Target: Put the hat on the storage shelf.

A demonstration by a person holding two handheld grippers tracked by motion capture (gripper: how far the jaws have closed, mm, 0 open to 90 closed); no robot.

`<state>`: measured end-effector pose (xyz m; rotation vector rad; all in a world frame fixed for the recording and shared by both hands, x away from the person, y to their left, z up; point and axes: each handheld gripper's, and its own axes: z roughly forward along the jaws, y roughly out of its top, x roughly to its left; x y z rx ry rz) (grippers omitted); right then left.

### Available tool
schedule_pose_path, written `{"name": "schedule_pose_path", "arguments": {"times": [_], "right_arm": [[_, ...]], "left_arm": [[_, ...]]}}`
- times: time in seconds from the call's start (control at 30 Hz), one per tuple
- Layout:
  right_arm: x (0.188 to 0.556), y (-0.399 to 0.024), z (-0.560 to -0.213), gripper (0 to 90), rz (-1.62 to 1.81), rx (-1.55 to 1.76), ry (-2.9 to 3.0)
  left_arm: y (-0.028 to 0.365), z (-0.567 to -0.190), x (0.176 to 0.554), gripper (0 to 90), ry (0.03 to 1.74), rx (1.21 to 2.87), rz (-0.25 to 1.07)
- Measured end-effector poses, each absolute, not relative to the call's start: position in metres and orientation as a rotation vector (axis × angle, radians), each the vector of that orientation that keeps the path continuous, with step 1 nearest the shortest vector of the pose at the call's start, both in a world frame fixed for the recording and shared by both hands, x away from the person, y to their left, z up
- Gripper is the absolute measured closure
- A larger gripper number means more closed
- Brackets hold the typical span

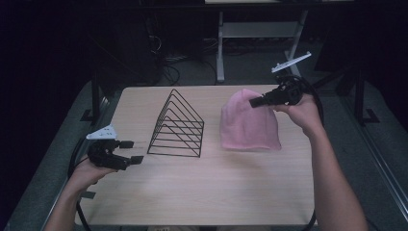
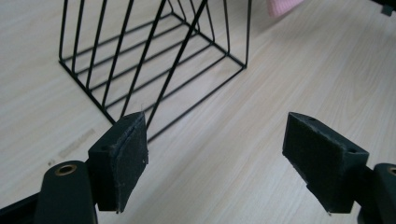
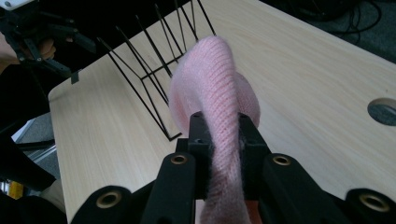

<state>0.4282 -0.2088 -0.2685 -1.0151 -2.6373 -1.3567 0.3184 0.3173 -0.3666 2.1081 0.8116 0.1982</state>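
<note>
The right gripper view shows the right claw (image 3: 219,135) clamped on the soft pink knitted hat (image 3: 212,88). The left claw (image 2: 219,154) gapes apart beside the black wire rack (image 2: 154,56) mid-desk.

A black wire rack (image 1: 176,126) stands between the tools; bare table (image 1: 207,192) lies nearer the person.

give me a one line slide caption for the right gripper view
Right gripper pinching a fold of the pink knit beanie above the wooden table, black wire rack behind.

Black triangular wire rack (image 1: 176,126) stands on light wooden table (image 1: 207,192); white metal frame legs (image 1: 221,45) behind, dark cables on floor.
</note>
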Motion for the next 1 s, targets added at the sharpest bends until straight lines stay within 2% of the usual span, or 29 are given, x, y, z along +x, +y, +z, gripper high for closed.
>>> {"name": "schedule_pose_path", "arguments": {"times": [0.5,1.0], "right_arm": [[0.420,-0.192,-0.234,79.5,-1.405,-0.931,-2.670],[0.410,-0.153,-0.186,79.5,-1.448,-0.777,-2.719]], "left_arm": [[0.315,-0.327,0.325,22.0,0.726,2.111,0.195],[0.300,-0.296,0.336,22.0,0.663,2.111,0.174]]}}
